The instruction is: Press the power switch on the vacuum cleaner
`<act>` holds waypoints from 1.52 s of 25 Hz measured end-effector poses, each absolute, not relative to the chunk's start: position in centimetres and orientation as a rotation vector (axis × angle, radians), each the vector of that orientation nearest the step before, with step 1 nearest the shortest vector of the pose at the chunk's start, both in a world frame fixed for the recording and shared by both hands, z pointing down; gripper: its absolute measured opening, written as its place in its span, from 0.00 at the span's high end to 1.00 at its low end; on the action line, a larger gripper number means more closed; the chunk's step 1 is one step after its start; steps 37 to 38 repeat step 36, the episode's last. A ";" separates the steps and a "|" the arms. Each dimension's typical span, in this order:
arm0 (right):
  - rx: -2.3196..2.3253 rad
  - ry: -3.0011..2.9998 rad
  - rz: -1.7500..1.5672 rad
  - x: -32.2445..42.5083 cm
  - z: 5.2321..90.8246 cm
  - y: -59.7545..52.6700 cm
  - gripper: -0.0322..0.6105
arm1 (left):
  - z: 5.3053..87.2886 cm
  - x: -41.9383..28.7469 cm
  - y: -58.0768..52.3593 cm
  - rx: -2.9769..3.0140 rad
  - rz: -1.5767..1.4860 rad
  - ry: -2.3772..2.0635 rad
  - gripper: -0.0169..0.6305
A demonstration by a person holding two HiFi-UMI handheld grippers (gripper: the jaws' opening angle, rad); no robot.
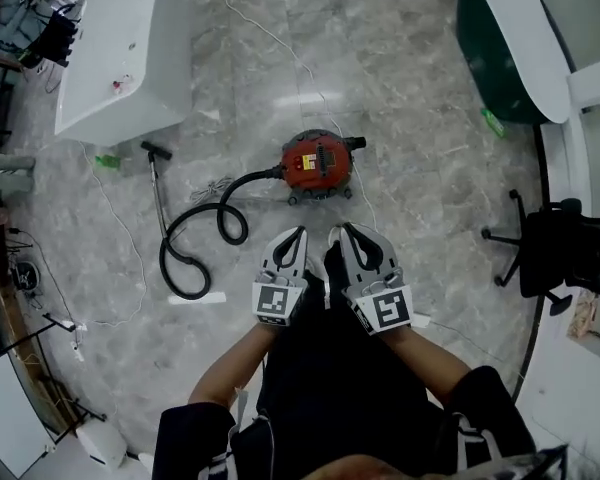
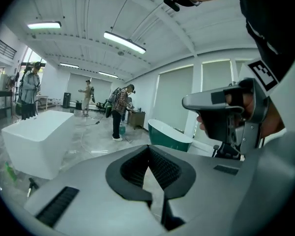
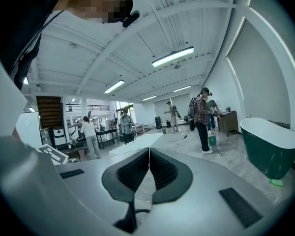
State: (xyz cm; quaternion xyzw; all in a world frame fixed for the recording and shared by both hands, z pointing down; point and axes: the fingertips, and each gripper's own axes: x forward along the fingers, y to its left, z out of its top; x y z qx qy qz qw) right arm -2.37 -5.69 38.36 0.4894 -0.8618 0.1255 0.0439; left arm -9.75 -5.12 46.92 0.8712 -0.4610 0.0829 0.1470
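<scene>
Red canister vacuum cleaner stands on the floor, well apart from both grippers, with its black hose looped to the left. Left gripper and right gripper — jaws together, nothing between them.

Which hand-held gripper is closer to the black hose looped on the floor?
Left. The left hand-held gripper is just right of the hose; the right hand-held gripper lies farther right, beyond it.
</scene>
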 end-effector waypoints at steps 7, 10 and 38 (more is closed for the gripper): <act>1.444 -2.678 0.320 -3.8 35.1 -4.0 0.92 | 39.0 -12.2 -3.5 2.483 0.027 -1.502 0.95; 1.428 -2.706 0.280 -4.2 33.9 -4.5 0.92 | 36.1 -11.1 -3.6 2.573 -0.032 -1.522 0.95; 1.446 -2.726 0.080 -3.7 31.5 -7.2 0.92 | 32.2 -8.8 -6.8 2.635 -0.176 -1.529 0.95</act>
